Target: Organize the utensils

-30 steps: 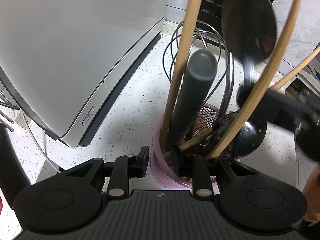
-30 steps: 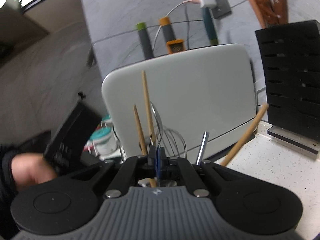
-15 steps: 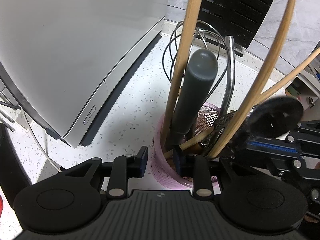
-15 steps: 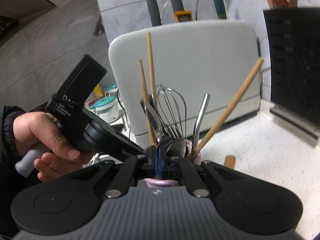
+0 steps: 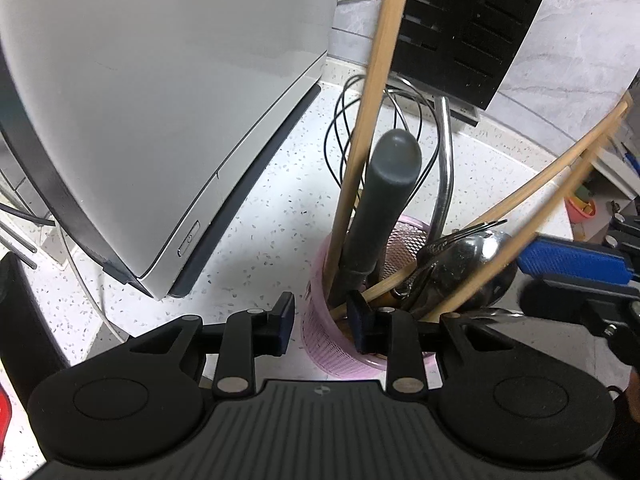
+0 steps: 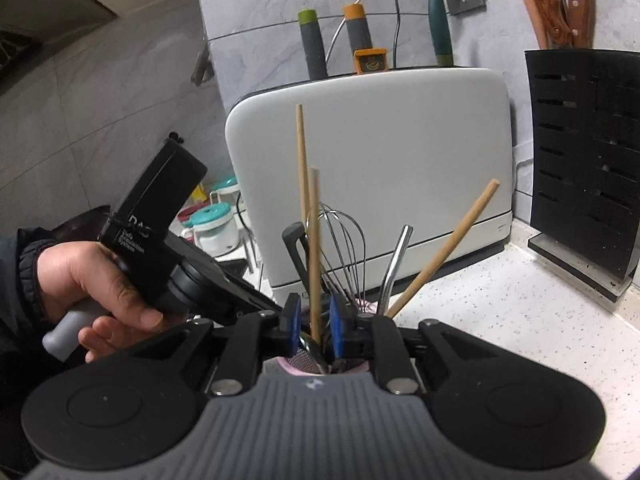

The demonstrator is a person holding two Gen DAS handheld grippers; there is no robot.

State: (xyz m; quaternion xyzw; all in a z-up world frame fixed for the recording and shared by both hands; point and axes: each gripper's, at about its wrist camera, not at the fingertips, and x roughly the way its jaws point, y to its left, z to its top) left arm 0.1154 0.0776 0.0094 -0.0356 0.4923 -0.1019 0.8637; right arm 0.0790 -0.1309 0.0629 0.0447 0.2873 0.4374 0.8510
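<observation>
The pink mesh holder [image 5: 336, 344] stands on the speckled desk [image 5: 256, 216], its wall clenched in the left tool [image 5: 320, 320]. The right tool [image 6: 314, 330], jaws just parted and released around a chopstick [image 6: 314, 240] standing near upright from the holder, hovers directly above and nearer. The left tool's black housing reads "Data Acquisition System."
</observation>
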